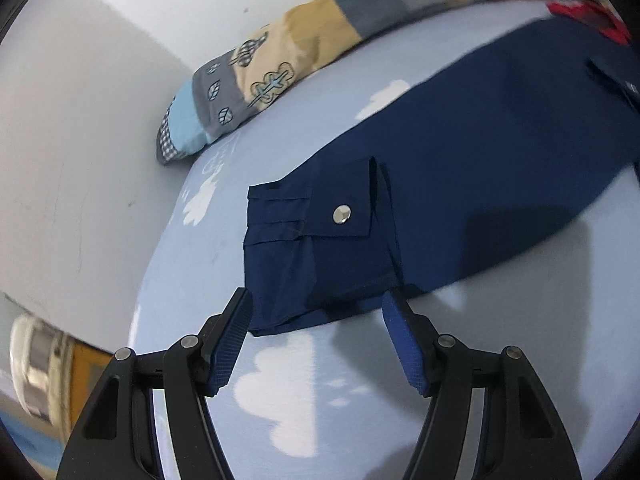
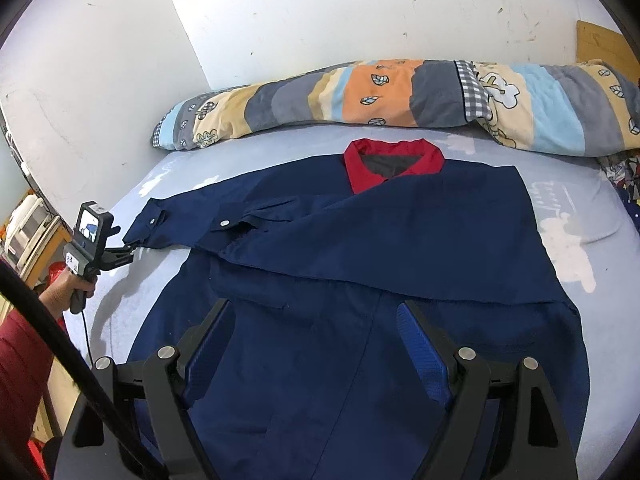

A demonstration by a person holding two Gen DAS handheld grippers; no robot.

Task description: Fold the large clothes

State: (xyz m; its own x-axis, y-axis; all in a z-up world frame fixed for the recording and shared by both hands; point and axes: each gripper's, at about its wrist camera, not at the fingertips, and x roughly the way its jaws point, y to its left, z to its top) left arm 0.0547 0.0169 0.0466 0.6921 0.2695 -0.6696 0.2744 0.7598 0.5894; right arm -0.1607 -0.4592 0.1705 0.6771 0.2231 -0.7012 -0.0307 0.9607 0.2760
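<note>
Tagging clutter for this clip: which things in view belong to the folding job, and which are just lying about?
Job:
navy jacket
sleeve cuff, in front of the left gripper
right gripper, open over the jacket's front

Lying about:
patchwork quilt rolled along the wall
cloud-print bedsheet

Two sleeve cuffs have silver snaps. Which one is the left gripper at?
The outer cuff, lying on the blue sheet past the jacket's edge; left gripper sits at its tip. The other cuff rests on the jacket body.
</note>
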